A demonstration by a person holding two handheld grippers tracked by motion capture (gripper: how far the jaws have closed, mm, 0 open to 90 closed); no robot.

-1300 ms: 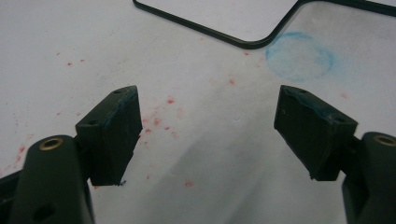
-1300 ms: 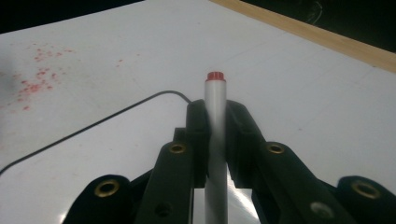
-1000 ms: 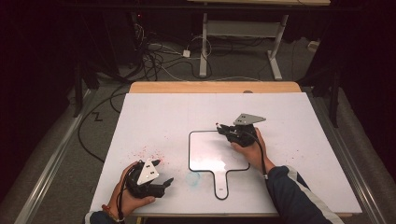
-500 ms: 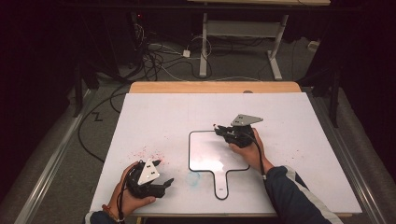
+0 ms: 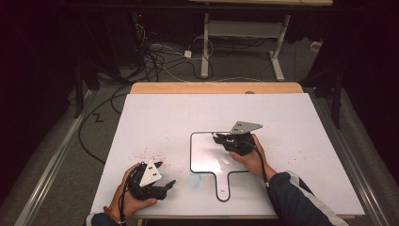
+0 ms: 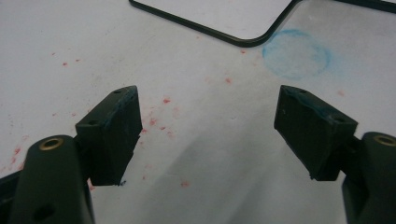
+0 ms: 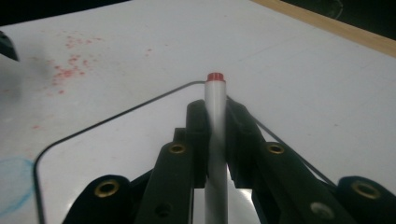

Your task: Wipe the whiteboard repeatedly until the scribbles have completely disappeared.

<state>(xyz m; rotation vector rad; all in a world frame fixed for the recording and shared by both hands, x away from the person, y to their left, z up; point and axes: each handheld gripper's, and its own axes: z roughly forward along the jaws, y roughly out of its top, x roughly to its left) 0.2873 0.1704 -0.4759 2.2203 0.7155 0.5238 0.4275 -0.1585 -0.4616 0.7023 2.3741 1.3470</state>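
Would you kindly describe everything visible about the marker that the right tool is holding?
The marker is a slim grey-white barrel with a small red end, plastic by its look. The right tool is shut on it, both black jaws pressing its sides, red end pointing away from the camera. It hangs over the small black-rimmed whiteboard on the white table. Its near end is cut off by the picture's edge.
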